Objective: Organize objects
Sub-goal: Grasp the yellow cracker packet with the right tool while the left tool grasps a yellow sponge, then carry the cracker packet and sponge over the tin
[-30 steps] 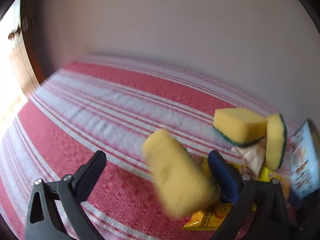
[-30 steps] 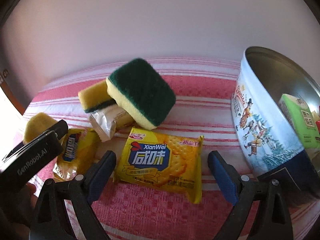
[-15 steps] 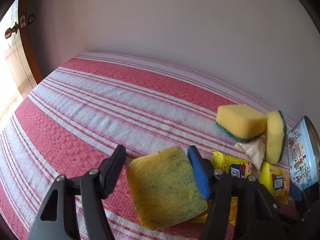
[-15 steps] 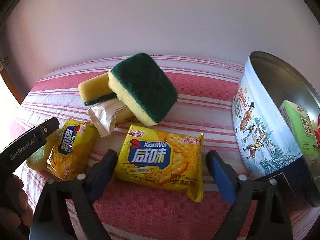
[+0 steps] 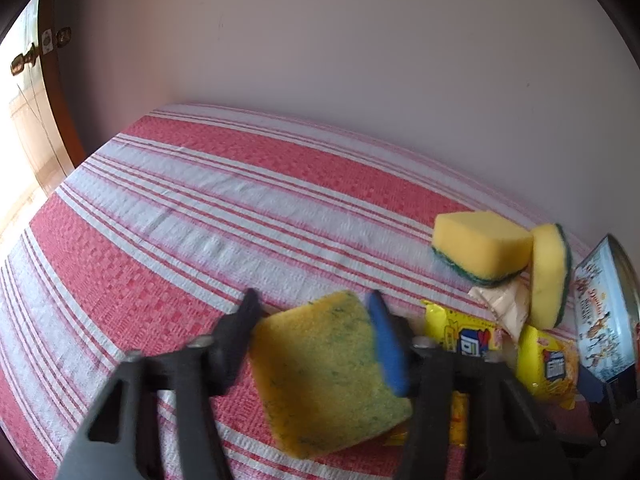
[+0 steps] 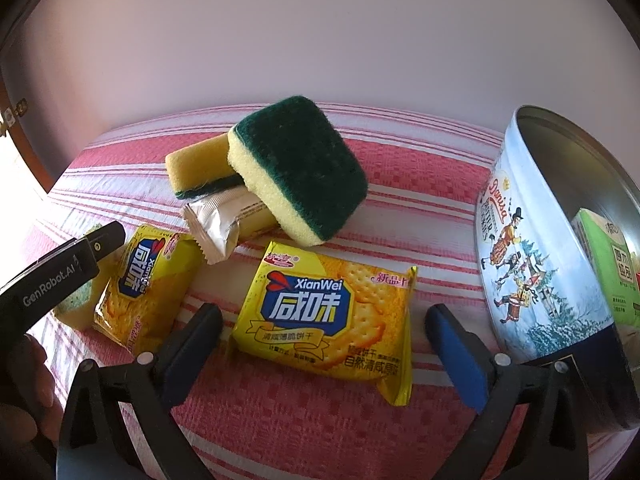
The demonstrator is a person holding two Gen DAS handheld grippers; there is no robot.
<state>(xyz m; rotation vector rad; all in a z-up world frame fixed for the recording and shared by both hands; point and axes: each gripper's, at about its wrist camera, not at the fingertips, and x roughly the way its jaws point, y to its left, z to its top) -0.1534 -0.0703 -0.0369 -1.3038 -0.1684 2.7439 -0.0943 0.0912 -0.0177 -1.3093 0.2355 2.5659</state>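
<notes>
Two grippers, two different jobs. Left gripper (image 5: 312, 312) jaws are closing on the worn yellow sponge (image 5: 324, 376), which sits between the pads with both pads at its sides; it looks gripped or about to be. Sponge long axis runs roughly 11 to 5 o'clock in the left wrist view, near edge spilling past the fingertips toward the camera, over the striped cloth (image 5: 200, 216).

Right gripper (image 6: 324, 320) jaws are opening, nearly full width, nothing between the pads. Key relation: the big cracker packet (image 6: 326, 314) lies flat at 12 o'clock from the right gripper, just ahead of the fingertips, centred in the gap, long axis across from 9 to 3 o'clock. Judgement: packet width roughly matches the jaw spread, so a straight push forward and down should straddle it; tight margin at both ends.

Cookie tin (image 6: 536, 264) stands at 2 o'clock from the right gripper, open mouth tilted toward the camera, green box (image 6: 604, 272) inside. Likely drop target, and the right hand is the nearer one.

Small cracker packet (image 6: 148, 284) at 10 o'clock, beside the left tool. Green-topped sponge (image 6: 300, 172) leans on a silver wrapper (image 6: 220, 220) at 12 o'clock, beyond the packet.
</notes>
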